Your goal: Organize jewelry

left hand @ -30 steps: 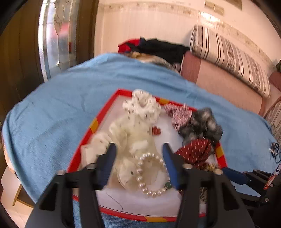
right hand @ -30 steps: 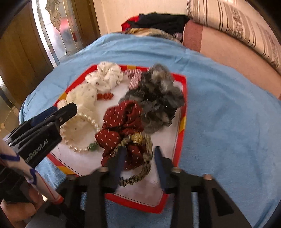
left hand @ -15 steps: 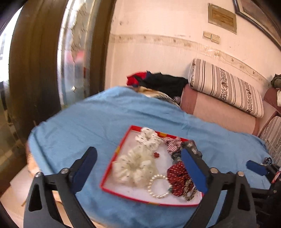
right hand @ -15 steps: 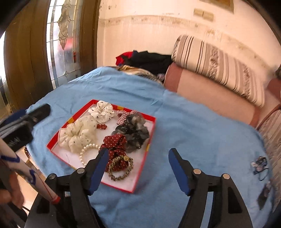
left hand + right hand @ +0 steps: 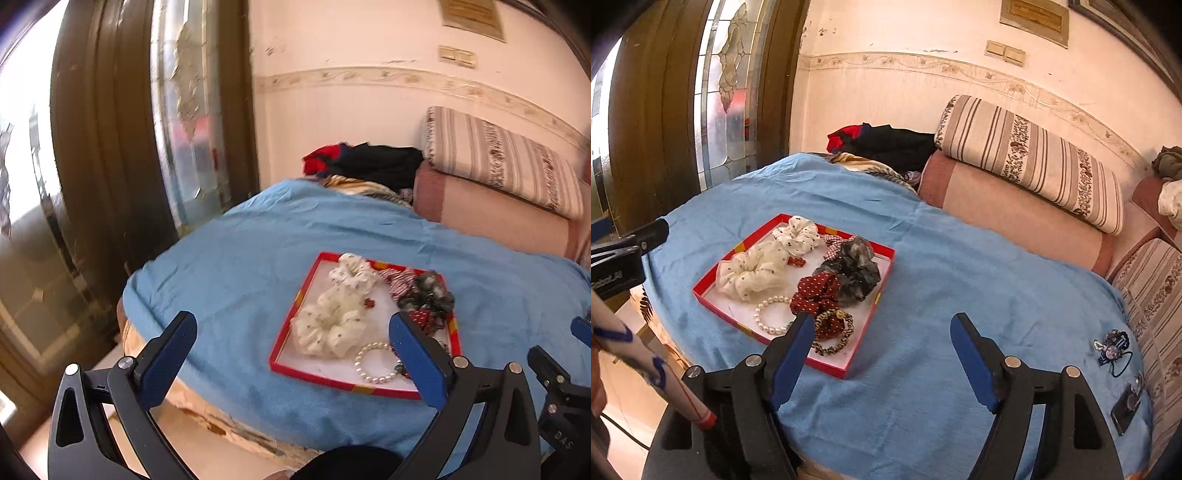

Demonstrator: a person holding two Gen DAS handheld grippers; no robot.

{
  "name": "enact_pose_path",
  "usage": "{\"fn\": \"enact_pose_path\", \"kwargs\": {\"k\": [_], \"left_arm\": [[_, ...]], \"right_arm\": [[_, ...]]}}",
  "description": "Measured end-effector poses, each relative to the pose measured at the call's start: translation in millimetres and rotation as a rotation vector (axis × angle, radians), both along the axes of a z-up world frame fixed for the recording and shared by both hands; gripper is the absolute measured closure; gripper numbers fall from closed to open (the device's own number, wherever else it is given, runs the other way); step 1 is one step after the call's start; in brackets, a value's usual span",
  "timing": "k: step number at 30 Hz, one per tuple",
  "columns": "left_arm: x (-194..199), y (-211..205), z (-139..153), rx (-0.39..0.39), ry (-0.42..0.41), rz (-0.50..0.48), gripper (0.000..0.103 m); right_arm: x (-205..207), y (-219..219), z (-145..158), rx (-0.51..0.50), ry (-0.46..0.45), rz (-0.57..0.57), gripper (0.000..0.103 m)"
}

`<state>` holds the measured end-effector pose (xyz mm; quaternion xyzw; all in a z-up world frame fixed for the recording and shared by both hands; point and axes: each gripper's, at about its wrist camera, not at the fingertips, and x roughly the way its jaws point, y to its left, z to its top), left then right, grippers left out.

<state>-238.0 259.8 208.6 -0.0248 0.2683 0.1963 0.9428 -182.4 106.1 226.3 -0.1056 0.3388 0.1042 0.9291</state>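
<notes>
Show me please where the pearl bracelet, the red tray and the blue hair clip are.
pearl bracelet point(image 5: 771, 314): right wrist view, on its beads.
red tray point(image 5: 738, 248): right wrist view, on its left rim.
blue hair clip point(image 5: 1111, 349): right wrist view, on its middle.

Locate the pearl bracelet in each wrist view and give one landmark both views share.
Left wrist: pearl bracelet lies at the tray's near edge, lower right of centre, beside the left gripper's right finger.
Right wrist: pearl bracelet lies left of centre, by the tray's near-left edge.
Shared landmark: the red-rimmed tray on the blue cloth.
</notes>
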Motion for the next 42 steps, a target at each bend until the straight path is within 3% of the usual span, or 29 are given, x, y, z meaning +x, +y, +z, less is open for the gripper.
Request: {"fn": "enact_pose_path", "kwargs": {"k": [4, 16, 42], "left_arm": [[-1, -12, 6, 0.032, -0.028, 0.010, 0.000], [14, -10, -9, 0.016, 0.053, 0.062, 0.000], [19, -9, -21, 0.047, 0.093, 0.064, 0.000]], "right_arm": [[1, -6, -2, 0.004, 0.007, -0.006, 0.023], [6, -10, -12, 0.004, 0.026, -0.010, 0.022], [5, -1, -19, -0.009, 0.052, 0.015, 0.022]]}}
